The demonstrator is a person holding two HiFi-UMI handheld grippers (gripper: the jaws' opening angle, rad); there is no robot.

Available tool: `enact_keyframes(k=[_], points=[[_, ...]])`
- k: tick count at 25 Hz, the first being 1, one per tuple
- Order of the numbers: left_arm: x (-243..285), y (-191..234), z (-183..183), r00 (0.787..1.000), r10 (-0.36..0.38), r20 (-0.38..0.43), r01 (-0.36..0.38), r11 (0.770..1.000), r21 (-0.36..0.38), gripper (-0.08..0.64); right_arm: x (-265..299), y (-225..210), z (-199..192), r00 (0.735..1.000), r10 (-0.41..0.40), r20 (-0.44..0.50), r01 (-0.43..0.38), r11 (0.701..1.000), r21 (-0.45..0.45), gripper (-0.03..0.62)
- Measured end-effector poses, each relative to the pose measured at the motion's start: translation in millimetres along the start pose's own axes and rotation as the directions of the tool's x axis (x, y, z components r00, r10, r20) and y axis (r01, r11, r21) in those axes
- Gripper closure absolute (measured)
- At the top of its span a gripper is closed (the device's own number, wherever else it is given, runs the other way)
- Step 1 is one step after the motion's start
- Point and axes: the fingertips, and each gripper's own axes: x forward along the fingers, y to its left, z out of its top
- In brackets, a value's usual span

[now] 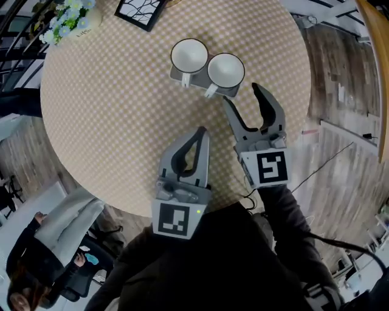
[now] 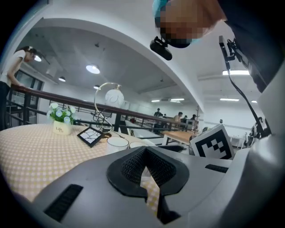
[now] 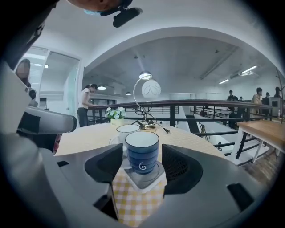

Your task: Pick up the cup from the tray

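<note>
Two cups stand on a small grey tray [image 1: 182, 78] on the round checked table [image 1: 109, 109]. The left cup [image 1: 189, 56] and the right cup [image 1: 226, 69] both show white insides, handles toward me. My right gripper [image 1: 243, 97] is open, its tips just short of the tray's near edge, in line with the right cup. In the right gripper view that cup is blue [image 3: 142, 151] and stands ahead of the gap of the right gripper [image 3: 141, 171], touching neither pad. My left gripper [image 1: 202, 132] is shut and empty, nearer me. The left gripper [image 2: 143, 156] sees the cups [image 2: 117, 142] far off.
A black picture frame [image 1: 141, 11] and a small flower pot [image 1: 68, 18] stand at the table's far side, with a lamp [image 3: 150, 89] beyond the cups. The table edge [image 1: 304, 91] curves close on the right. A person [image 1: 36, 261] sits below left.
</note>
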Motion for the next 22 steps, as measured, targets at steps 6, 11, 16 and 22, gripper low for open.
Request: enact_keyframes(k=[6,11,16,22], points=[[17.8,28.7,-27.6,0.998,0.023,-0.059,-0.026,0.999,-0.040,0.555,34.6,-2.6,-12.8,1.000,0.024,-0.015,-0.024,0.998,-0.052,0.305],[24.4,37.5,-42.1,0.996,0.024,-0.089,-0.030,0.997,-0.070,0.555,49.6,0.7,-20.4,0.997,0.074,-0.024,-0.076,0.995,-0.068,0.295],[27.9,39.3,-55.2,0.994,-0.005,-0.105,-0.003,0.996,-0.085,0.555,62.3,3.9,-29.9,0.995,0.095,-0.039,-0.099,0.990,-0.103,0.273],[19.3,42.1,-63.4,0.994,-0.016,-0.107,0.007,0.996,-0.088,0.555,65.5,10.4,-31.6,0.997,0.079,-0.008,-0.079,0.986,-0.148,0.258]])
